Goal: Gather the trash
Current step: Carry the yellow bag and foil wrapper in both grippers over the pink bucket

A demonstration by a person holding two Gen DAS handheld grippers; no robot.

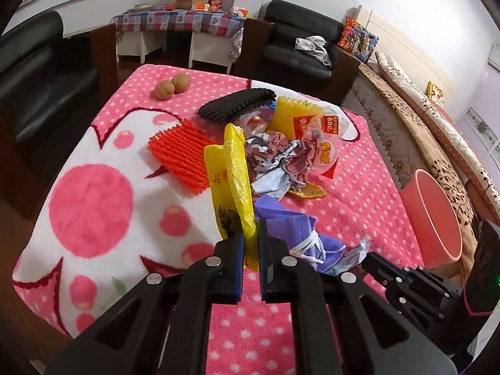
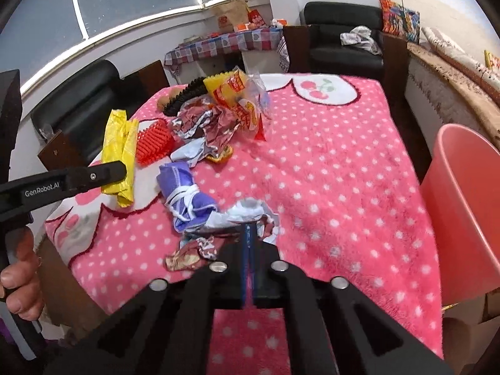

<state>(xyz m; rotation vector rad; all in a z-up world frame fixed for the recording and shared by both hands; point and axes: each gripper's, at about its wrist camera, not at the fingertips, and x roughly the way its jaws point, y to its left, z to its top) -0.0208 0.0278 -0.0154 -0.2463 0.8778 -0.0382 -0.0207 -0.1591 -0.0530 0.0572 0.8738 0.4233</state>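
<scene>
The left gripper (image 1: 251, 243) pinches a yellow bag (image 1: 232, 181) between its narrow blue pads, and the bag stands up from the fingers above the pink blanket (image 1: 359, 193). Seen from the right wrist, the same bag (image 2: 120, 153) hangs at the tip of the left gripper (image 2: 122, 172), clear of the table. The right gripper (image 2: 250, 237) is nearly closed, its fingers gripping the edge of a crumpled wrapper (image 2: 250, 211) that lies on the blanket (image 2: 343, 187), just beside a purple cloth (image 2: 184, 193) tied with white strings. In the left view that cloth (image 1: 290, 228) sits just right of the held bag. Farther back lies the main heap: crumpled paper (image 1: 275, 162), an orange foam net (image 1: 184, 156), a yellow foam net (image 1: 293, 112), a black foam net (image 1: 237, 104) and printed plastic packs (image 1: 318, 143). Two walnuts (image 1: 172, 87) rest well apart from the heap. A pink bin (image 2: 462, 206) stands off the table's right edge
</scene>
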